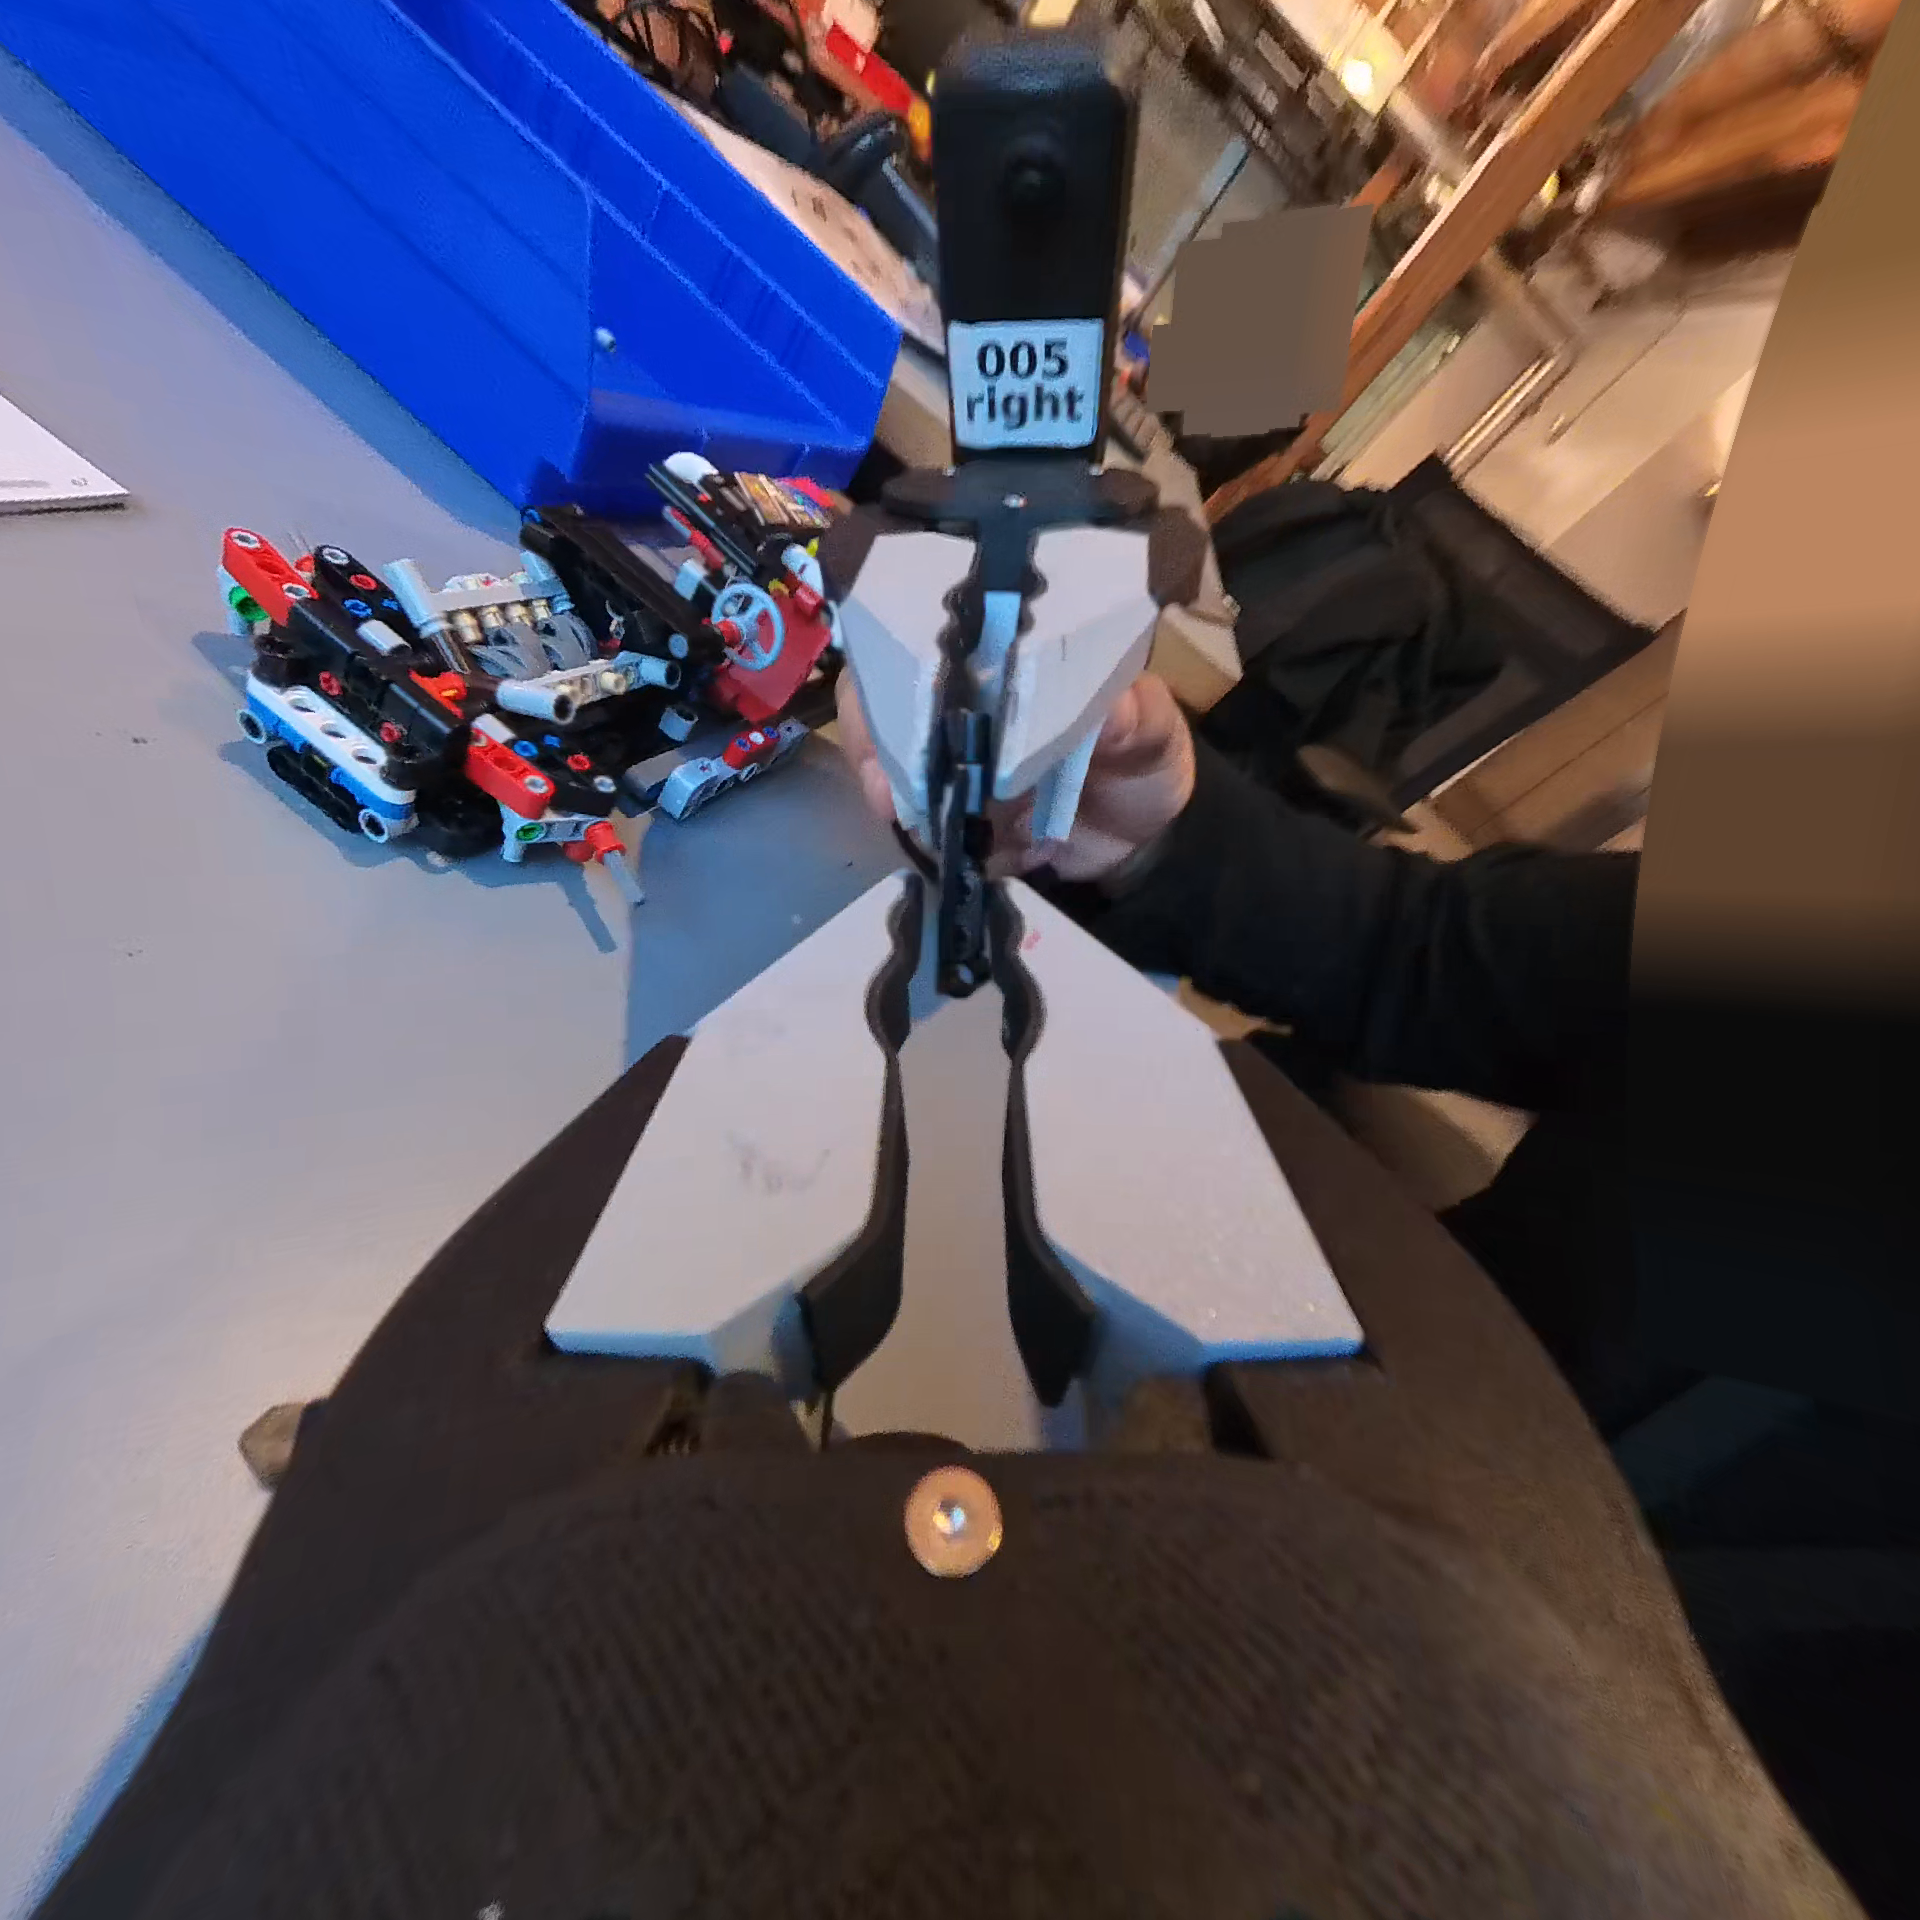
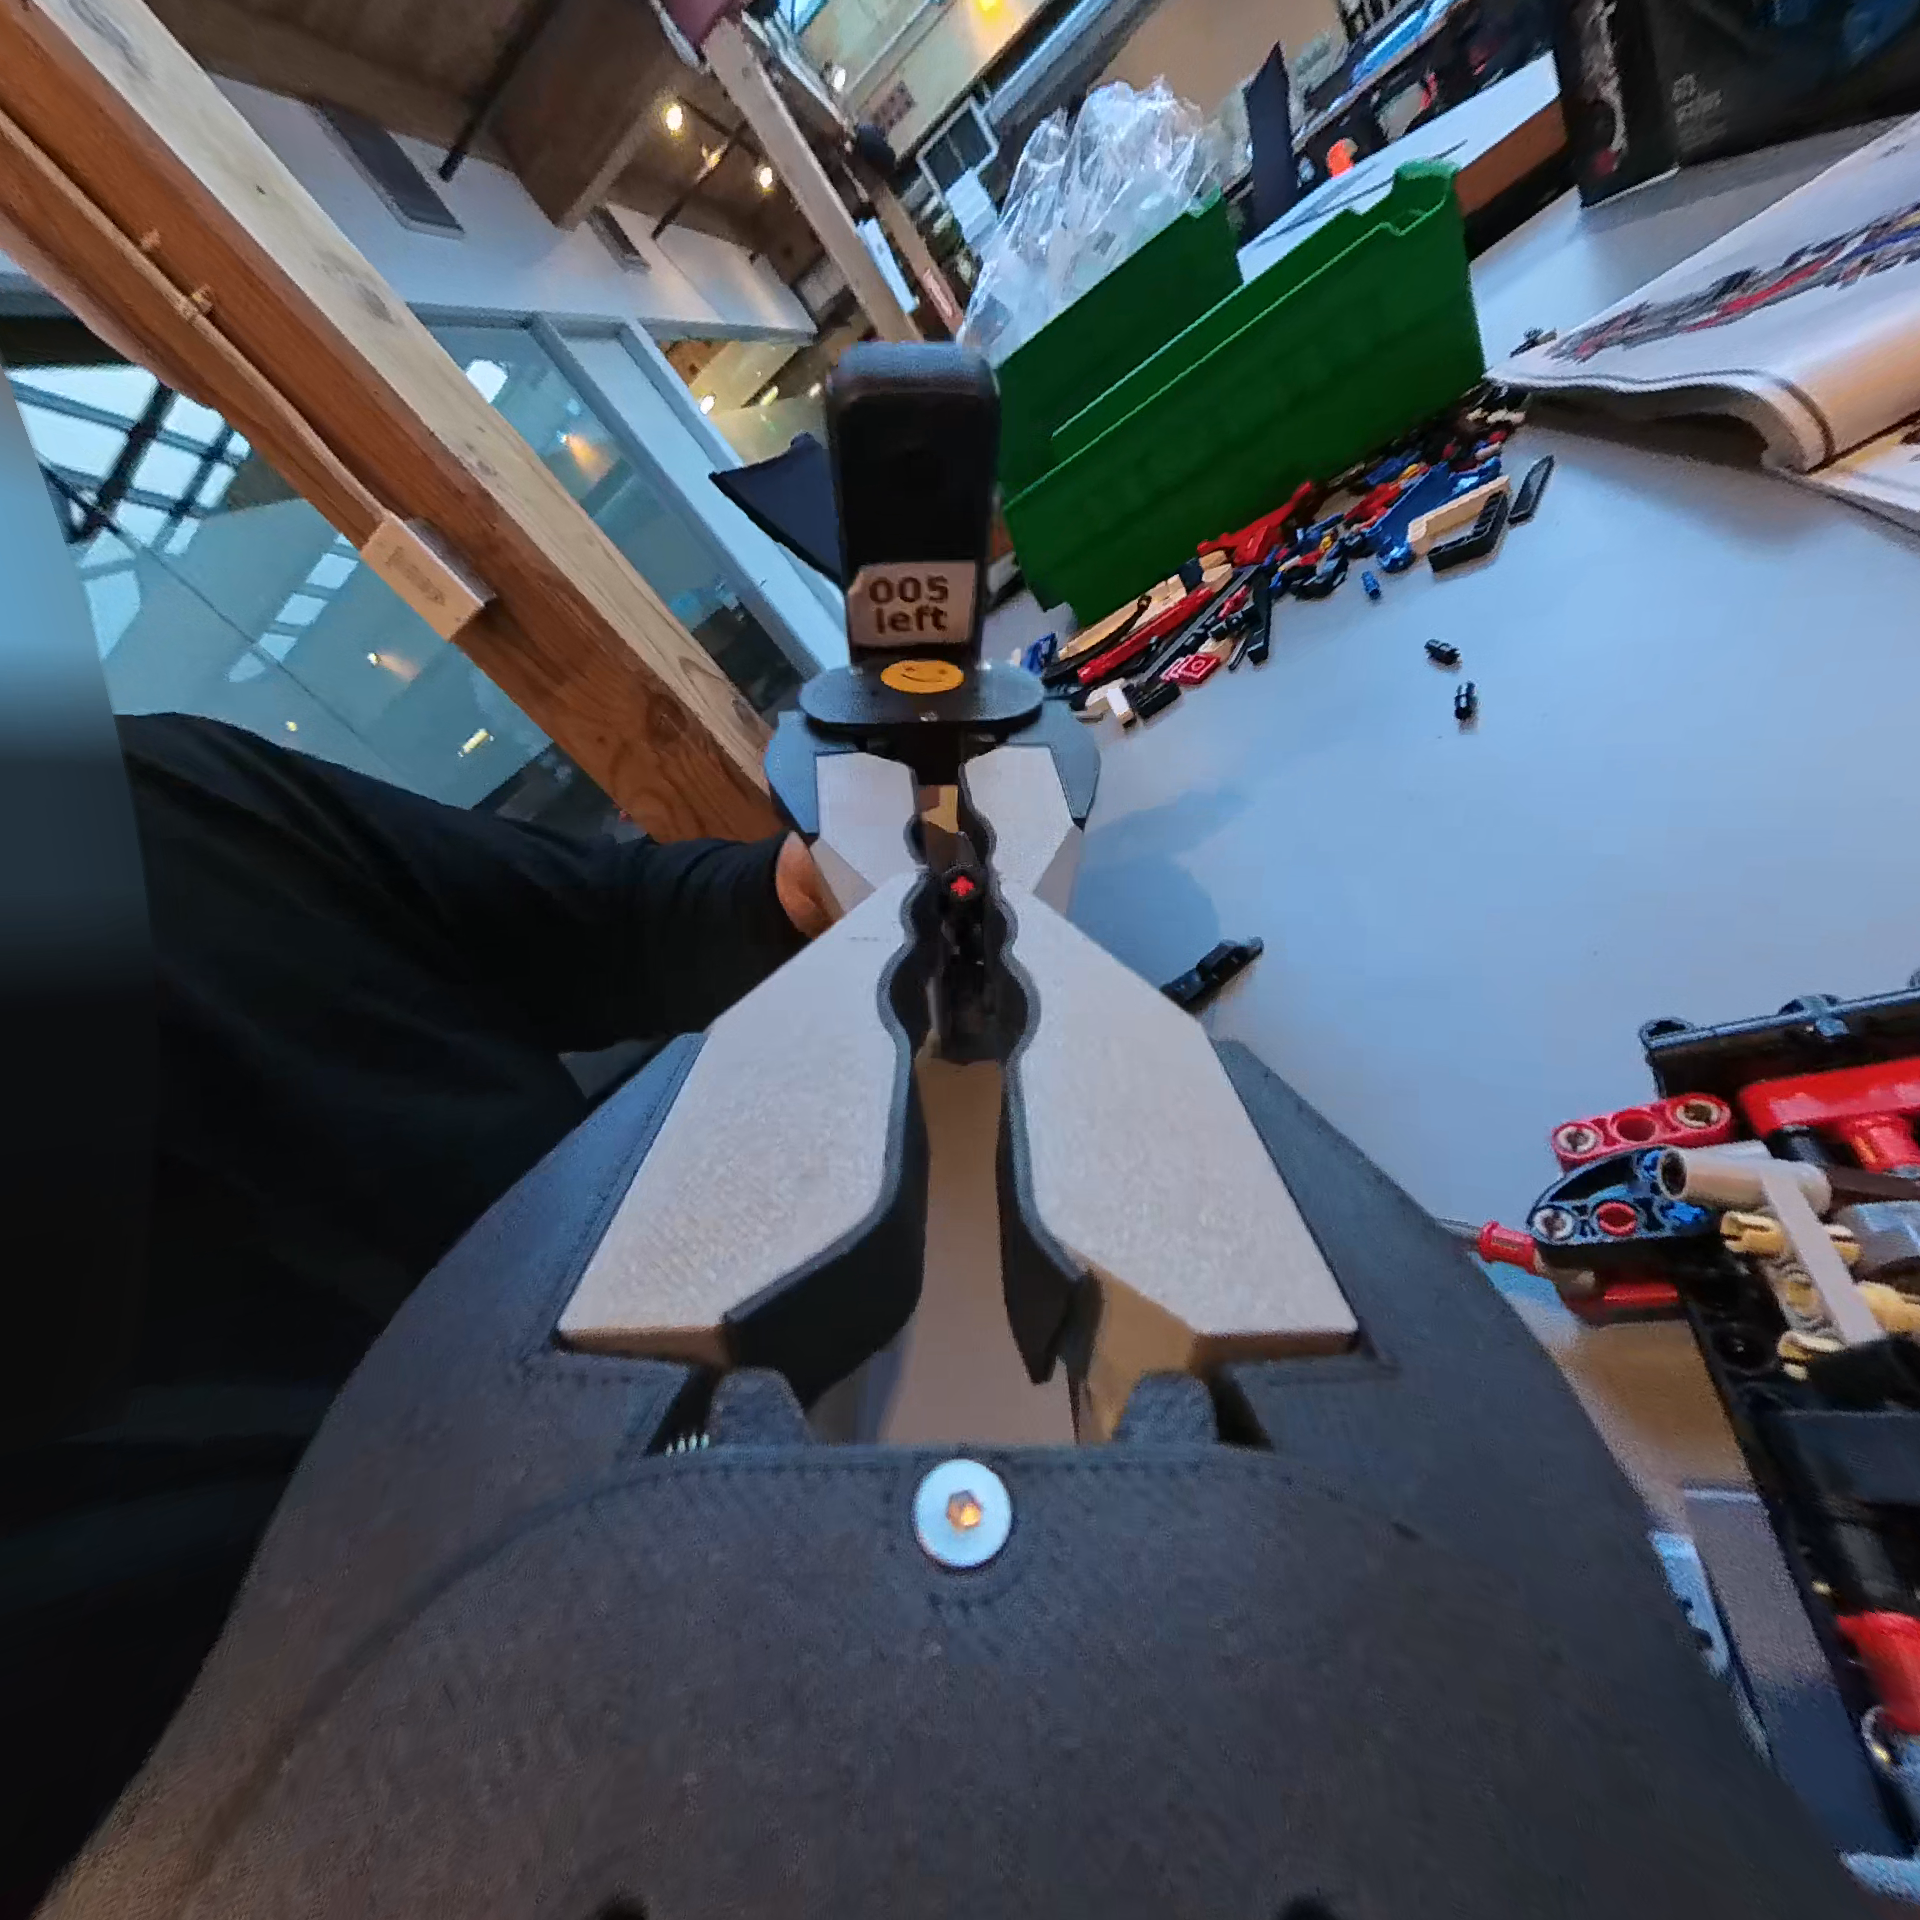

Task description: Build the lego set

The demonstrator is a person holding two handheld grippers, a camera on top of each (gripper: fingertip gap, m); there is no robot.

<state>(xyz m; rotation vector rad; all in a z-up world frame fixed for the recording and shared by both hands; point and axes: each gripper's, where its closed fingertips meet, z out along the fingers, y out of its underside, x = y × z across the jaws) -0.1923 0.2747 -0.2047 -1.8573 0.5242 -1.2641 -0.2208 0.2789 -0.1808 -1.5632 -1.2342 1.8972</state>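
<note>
While the two tools meet tip to tip above the grey worktop, there's a lot spread around them. In the left wrist view, far left, a white booklet corner lies flat; next comes the half-built lego model, black, red and grey with a pale blue steering wheel, sitting just in front of a blue bin. Centre frame, the left tool is narrowed onto a slim black lego piece, and the right tool, facing it with a hand behind, pinches the same piece from the far end. In the right wrist view, further right, loose lego parts are strewn before a green bin, an open instruction book beyond.
</note>
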